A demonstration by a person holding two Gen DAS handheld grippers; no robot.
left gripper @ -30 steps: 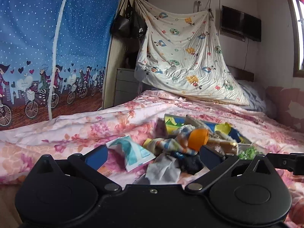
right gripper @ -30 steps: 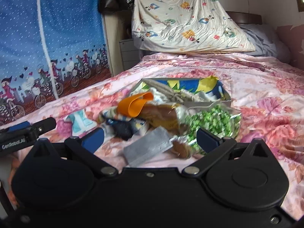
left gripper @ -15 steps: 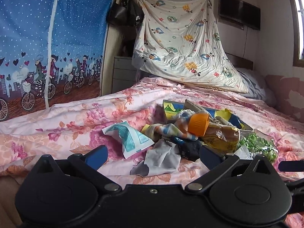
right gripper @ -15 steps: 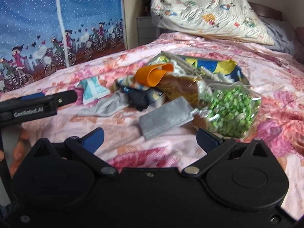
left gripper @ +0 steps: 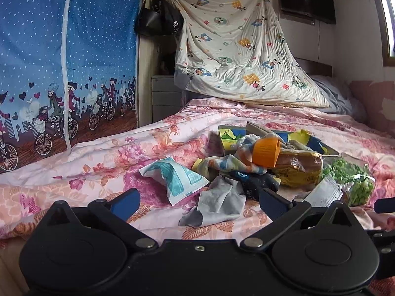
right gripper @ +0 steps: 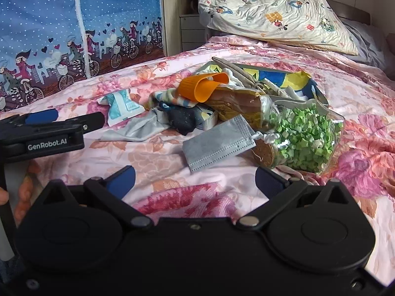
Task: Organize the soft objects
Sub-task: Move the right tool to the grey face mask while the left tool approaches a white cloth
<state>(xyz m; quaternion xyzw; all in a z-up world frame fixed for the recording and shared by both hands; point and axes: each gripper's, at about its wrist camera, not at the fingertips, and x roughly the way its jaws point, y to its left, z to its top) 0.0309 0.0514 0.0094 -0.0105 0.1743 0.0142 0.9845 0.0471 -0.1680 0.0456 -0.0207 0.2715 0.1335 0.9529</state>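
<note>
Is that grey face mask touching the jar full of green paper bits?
Touching. In the right wrist view, the grey pleated face mask lies with its far corner resting against the cork-stoppered glass jar of green paper bits, no bedspread showing between.

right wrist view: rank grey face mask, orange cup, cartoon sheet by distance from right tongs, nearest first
1. grey face mask: just ahead of the open right tongs, flat on the bedspread.
2. orange cup: mid-pile, lying on its side, slightly left.
3. cartoon sheet: hanging at the far head of the bed.

Both claws have drawn back from the pile: the left claw (left gripper: 198,201) now frames the grey sock (left gripper: 219,203), while the right claw (right gripper: 195,176) shows bare bedspread (right gripper: 158,157) before the grey mask (right gripper: 218,141).
</note>
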